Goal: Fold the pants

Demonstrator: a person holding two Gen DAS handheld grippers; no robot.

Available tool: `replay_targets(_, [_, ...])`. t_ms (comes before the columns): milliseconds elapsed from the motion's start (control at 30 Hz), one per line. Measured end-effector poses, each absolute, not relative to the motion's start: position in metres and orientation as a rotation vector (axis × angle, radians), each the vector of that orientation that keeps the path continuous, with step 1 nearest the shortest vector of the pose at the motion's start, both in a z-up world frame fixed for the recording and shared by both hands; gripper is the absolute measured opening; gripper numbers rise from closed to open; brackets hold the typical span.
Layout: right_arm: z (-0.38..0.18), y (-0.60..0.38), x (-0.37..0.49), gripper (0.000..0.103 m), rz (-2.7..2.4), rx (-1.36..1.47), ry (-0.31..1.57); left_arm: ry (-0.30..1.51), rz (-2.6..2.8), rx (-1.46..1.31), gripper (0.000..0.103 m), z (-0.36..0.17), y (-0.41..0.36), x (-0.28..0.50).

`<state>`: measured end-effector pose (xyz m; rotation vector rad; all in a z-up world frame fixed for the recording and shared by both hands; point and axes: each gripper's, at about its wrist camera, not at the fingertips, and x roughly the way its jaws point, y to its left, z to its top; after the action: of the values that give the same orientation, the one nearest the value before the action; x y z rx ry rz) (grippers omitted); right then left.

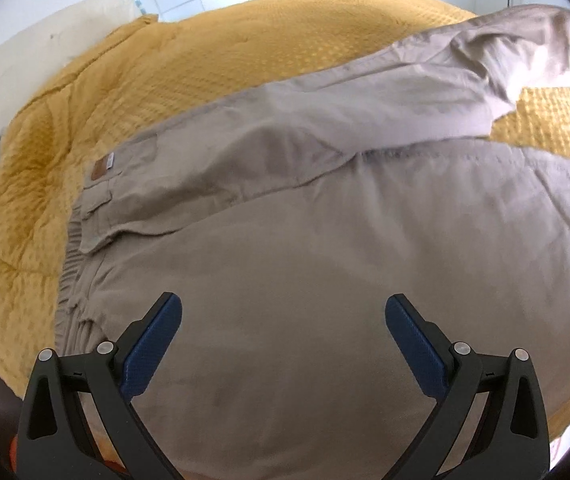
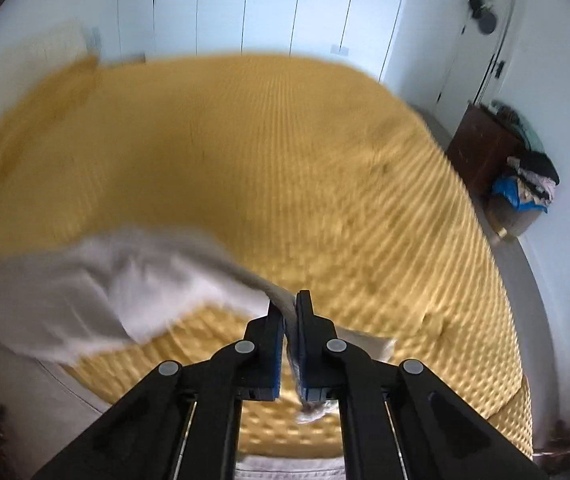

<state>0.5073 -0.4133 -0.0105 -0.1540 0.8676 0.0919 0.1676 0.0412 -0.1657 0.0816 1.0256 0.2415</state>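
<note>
Beige pants lie spread on a yellow bedspread, waistband with a brown label at the left. One leg lifts off the bed toward the upper right. My left gripper is open and empty just above the pants' seat. My right gripper is shut on the end of a pant leg, which hangs blurred to the left above the bedspread.
A cream pillow lies at the bed's head. White wardrobe doors stand behind the bed. A dark wooden cabinet and a basket of clothes stand at the right by a door.
</note>
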Motion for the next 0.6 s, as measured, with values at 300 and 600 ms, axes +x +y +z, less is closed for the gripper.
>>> replay_targets(300, [0.038,-0.400,0.396,0.006,0.152,-0.172,0.676,1.005,-0.083,-0.590,0.102,-0.124,0.106,0.232])
replay_targets(600, [0.050,-0.400,0.342,0.006,0.172,-0.170,0.607,0.994,-0.178,-0.822,0.101,-0.121,0.114,0.376])
